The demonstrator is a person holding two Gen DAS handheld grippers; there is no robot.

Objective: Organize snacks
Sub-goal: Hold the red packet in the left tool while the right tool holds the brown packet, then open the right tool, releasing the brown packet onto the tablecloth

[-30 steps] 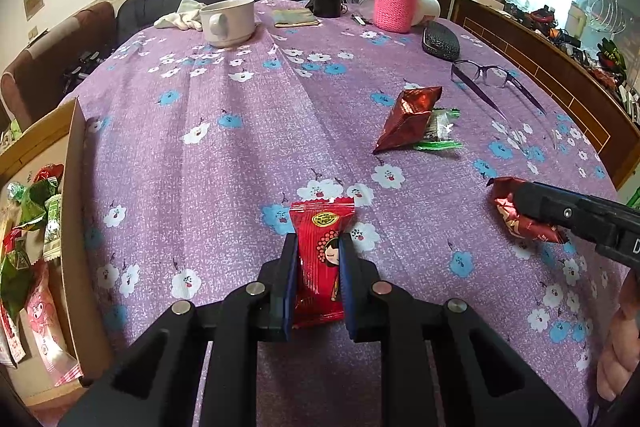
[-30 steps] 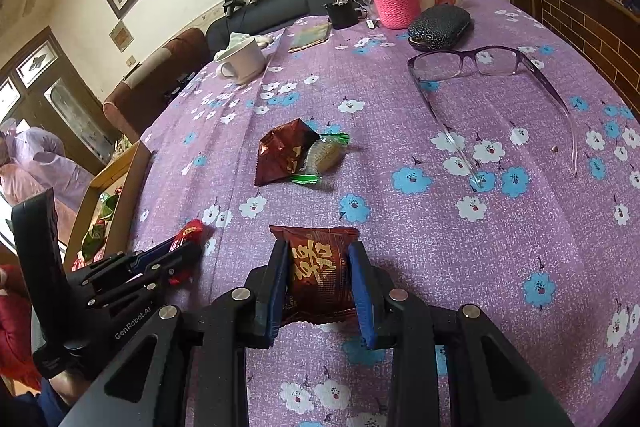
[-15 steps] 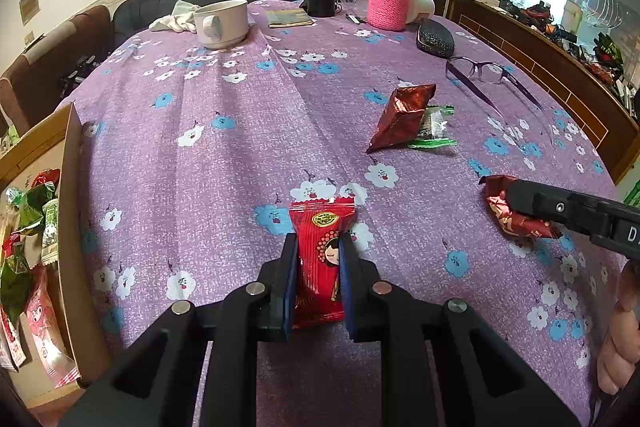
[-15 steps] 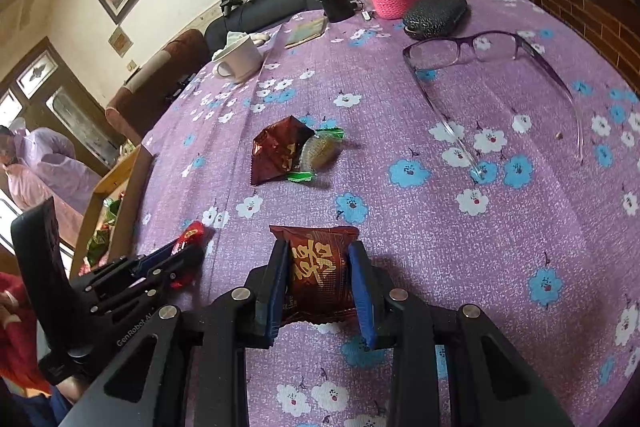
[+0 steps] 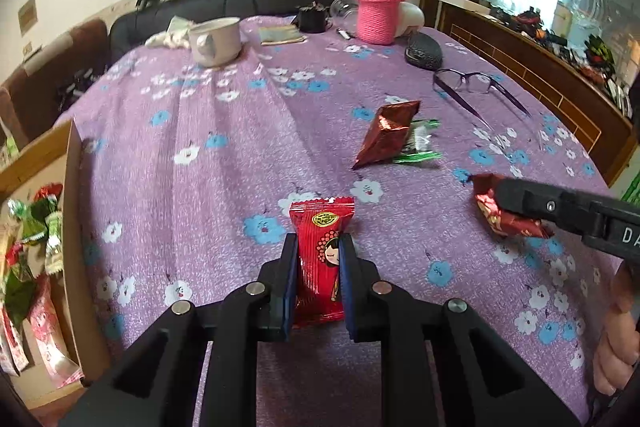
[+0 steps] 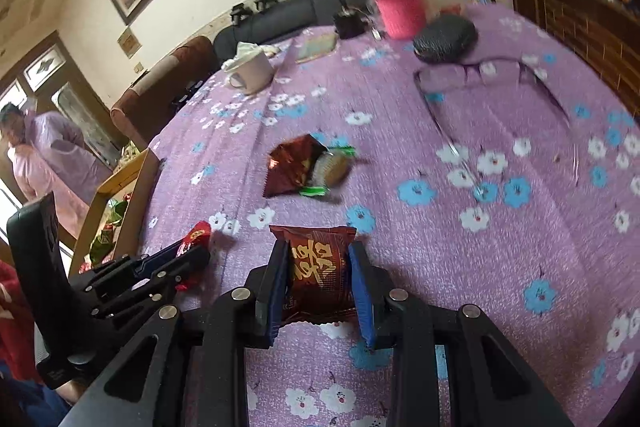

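Observation:
My left gripper (image 5: 318,241) is shut on a bright red snack packet (image 5: 321,247) with a cartoon face, held just above the purple flowered tablecloth (image 5: 224,163). My right gripper (image 6: 318,247) is shut on a dark brown-red snack packet (image 6: 316,269) with gold lettering; it also shows in the left wrist view (image 5: 508,217). A shiny dark red packet (image 5: 386,137) and a green-wrapped snack (image 5: 418,147) lie together mid-table. A cardboard box (image 5: 48,227) holding several snacks stands off the table's left edge.
At the far end stand a white mug (image 5: 216,41), a pink-sleeved flask (image 5: 378,13), a black glasses case (image 5: 424,53) and spectacles (image 5: 472,87). A wooden cabinet (image 5: 540,75) runs along the right. A person in pink (image 6: 36,155) stands far left.
Both grippers have lifted and pulled back a little with their packets still held. The right wrist view is now blurred by motion.

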